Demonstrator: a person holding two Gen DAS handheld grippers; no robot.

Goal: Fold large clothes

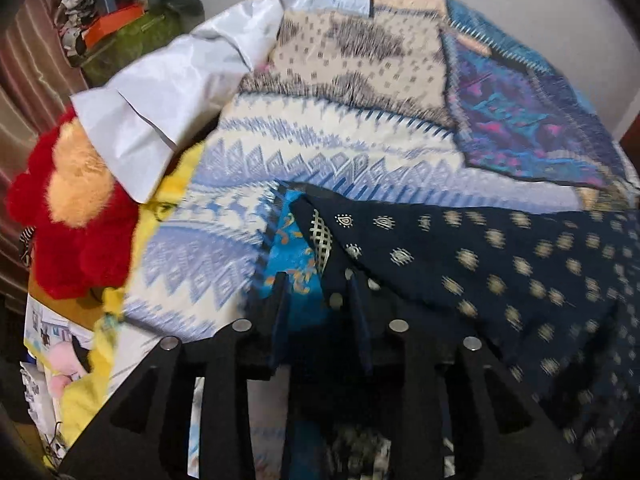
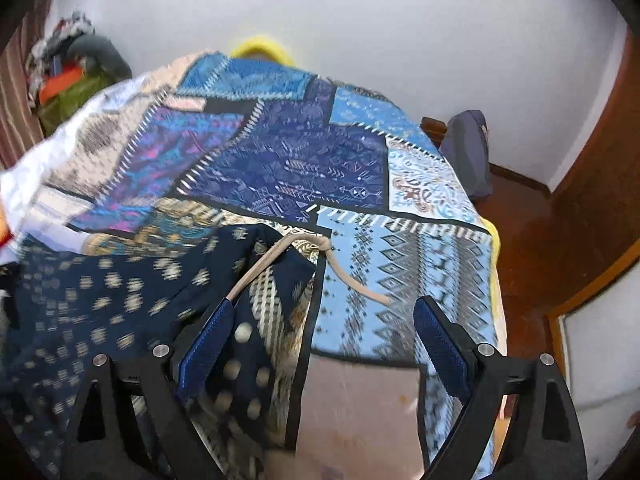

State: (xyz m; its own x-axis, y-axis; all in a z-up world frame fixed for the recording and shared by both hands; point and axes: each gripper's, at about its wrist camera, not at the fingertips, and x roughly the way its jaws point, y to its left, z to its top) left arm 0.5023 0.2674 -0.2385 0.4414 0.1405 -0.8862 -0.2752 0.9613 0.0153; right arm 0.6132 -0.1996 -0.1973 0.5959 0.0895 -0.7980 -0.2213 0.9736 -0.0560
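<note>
A dark navy garment with cream dots lies crumpled on the patchwork bedspread. My left gripper hovers over its left edge. There is a narrow gap between the jaws, the navy cloth drapes against the right finger, and turquoise fabric shows in the gap. In the right wrist view the same garment fills the lower left. A beige drawstring trails from it onto the bedspread. My right gripper stands wide open. Navy cloth rests against its left blue pad, and the right pad is free.
A white pillow and a red plush toy sit at the bed's left side, with a heap of clutter behind. Right of the bed are a dark bag, the wooden floor and a door frame.
</note>
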